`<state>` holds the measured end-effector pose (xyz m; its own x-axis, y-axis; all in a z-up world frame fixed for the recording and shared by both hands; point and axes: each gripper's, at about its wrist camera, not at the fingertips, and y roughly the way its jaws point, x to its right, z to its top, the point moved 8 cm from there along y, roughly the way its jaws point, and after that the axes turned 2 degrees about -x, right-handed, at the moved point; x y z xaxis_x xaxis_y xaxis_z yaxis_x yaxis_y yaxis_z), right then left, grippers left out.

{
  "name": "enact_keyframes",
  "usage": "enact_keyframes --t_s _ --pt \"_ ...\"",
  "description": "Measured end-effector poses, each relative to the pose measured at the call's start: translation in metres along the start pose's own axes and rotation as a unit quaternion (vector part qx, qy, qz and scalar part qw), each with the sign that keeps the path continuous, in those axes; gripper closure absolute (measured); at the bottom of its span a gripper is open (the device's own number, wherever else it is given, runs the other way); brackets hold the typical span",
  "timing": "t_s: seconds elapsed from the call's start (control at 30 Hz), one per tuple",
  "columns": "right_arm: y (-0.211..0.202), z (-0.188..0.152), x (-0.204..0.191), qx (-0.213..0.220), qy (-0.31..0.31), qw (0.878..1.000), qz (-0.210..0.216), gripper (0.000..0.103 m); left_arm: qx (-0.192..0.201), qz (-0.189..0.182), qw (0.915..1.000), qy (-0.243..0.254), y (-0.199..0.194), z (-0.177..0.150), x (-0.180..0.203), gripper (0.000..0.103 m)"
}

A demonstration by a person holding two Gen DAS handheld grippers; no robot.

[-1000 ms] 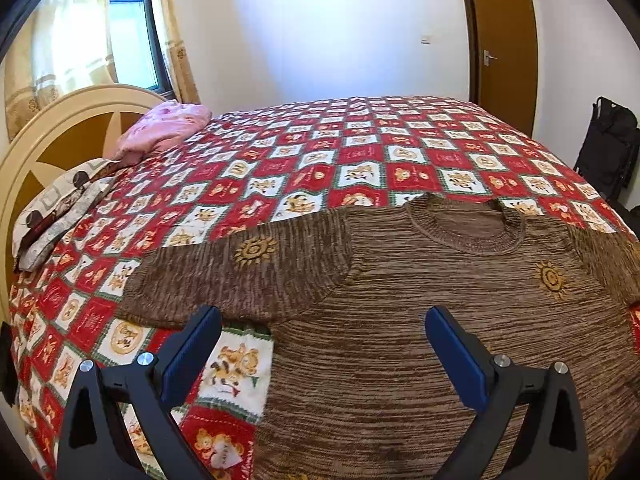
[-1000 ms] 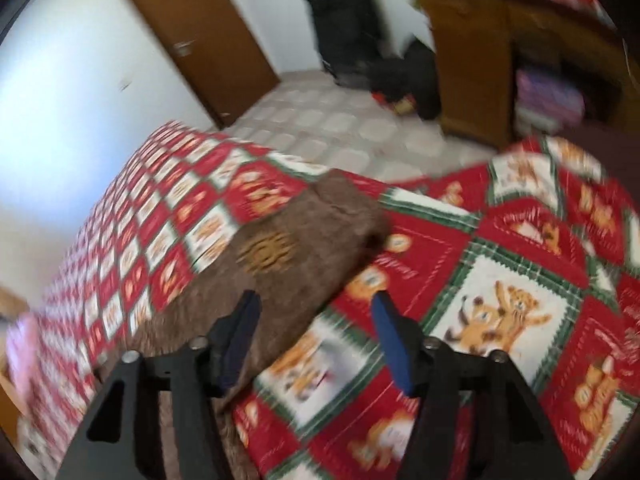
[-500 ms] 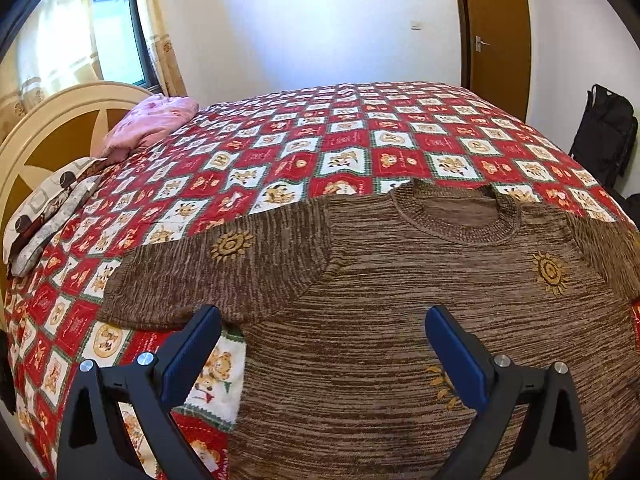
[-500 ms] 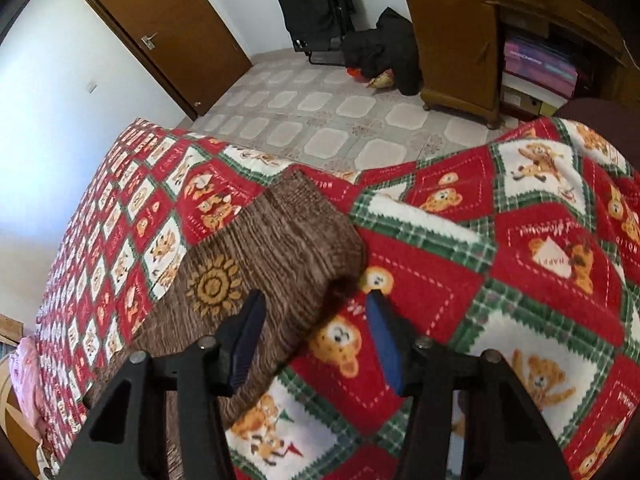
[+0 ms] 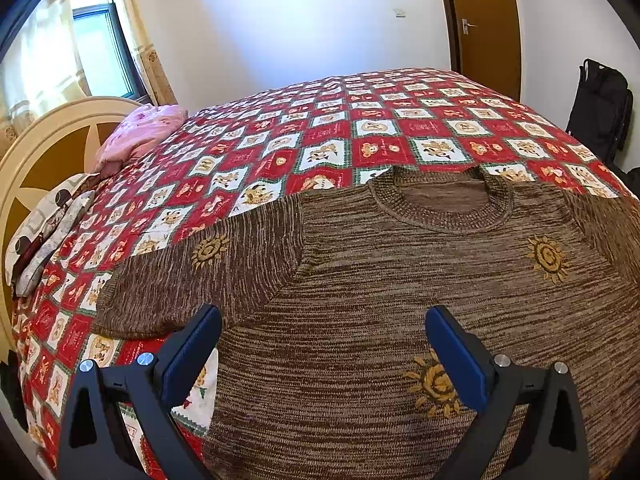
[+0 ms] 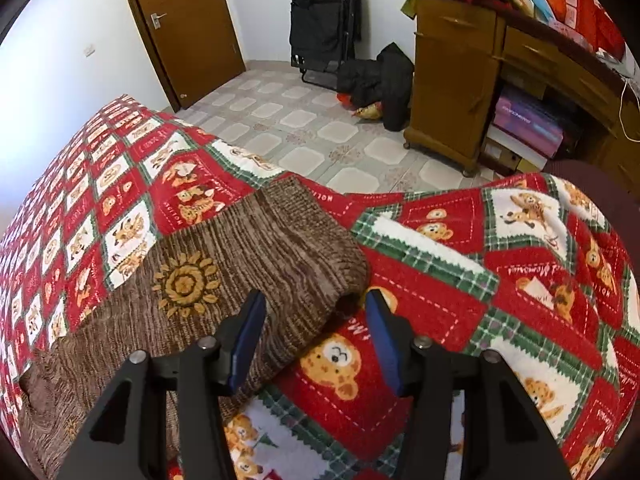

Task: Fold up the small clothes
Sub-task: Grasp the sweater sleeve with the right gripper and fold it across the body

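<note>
A brown knit sweater (image 5: 400,288) with gold sun motifs lies flat on the bed, neck away from me, its left sleeve (image 5: 192,280) spread out to the left. My left gripper (image 5: 322,344) is wide open and empty, low over the sweater's lower body. In the right wrist view the sweater's other sleeve (image 6: 240,272) lies on the blanket with its cuff (image 6: 320,240) toward the bed edge. My right gripper (image 6: 316,332) is open, its fingers straddling the near edge of that sleeve close to the cuff.
A red, white and green teddy-bear blanket (image 5: 360,136) covers the bed. A pink pillow (image 5: 140,132) and cream headboard (image 5: 48,148) are at the left. Tiled floor (image 6: 320,132), a wooden cabinet (image 6: 452,80), black bags (image 6: 324,20) and a brown door (image 6: 180,28) lie beyond the bed edge.
My left gripper has shifted right and closer over the sweater body. My right gripper has moved in on the sleeve cuff and its fingers now sit around the sleeve edge.
</note>
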<state>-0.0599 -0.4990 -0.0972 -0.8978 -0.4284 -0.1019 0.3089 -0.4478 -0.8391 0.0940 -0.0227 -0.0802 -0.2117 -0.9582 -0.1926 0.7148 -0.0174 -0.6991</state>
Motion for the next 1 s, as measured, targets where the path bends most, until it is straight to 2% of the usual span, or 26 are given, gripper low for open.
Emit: enact_keyframes --t_s 0.13,0.23,0.4,0.47,0.5,0.63,0.8,1.0 --pt "0.005 0.003 -0.003 0.001 -0.007 1.000 -0.004 0.050 -0.006 0.002 1.0000 -0.001 0.004 0.001 0.003 0.001" --pt "0.010 0.006 -0.003 -0.002 -0.008 1.000 -0.005 0.059 -0.010 0.002 0.9999 -0.001 0.006 0.000 0.004 0.001" --pt "0.016 0.011 -0.003 -0.007 -0.006 1.000 -0.004 0.060 -0.011 0.002 0.9999 -0.002 0.006 -0.001 0.005 0.001" --pt "0.018 0.011 -0.004 -0.004 -0.010 1.000 -0.006 0.074 -0.013 0.000 0.9999 -0.004 0.005 -0.002 0.004 0.001" --pt "0.020 0.011 -0.005 -0.007 -0.011 1.000 0.000 0.087 -0.012 0.000 0.9999 -0.004 0.005 -0.002 0.004 0.001" --pt "0.024 0.011 -0.003 -0.012 -0.002 1.000 0.026 0.090 -0.012 -0.001 0.9999 -0.011 0.003 -0.003 -0.003 0.001" --pt "0.009 0.012 -0.006 -0.009 0.009 0.998 0.059 0.091 -0.016 -0.005 0.9995 -0.027 0.002 -0.004 -0.016 0.001" --pt "-0.036 0.018 -0.040 0.049 -0.067 0.996 0.042 0.091 -0.010 -0.009 0.9987 -0.049 -0.005 -0.003 -0.033 0.001"
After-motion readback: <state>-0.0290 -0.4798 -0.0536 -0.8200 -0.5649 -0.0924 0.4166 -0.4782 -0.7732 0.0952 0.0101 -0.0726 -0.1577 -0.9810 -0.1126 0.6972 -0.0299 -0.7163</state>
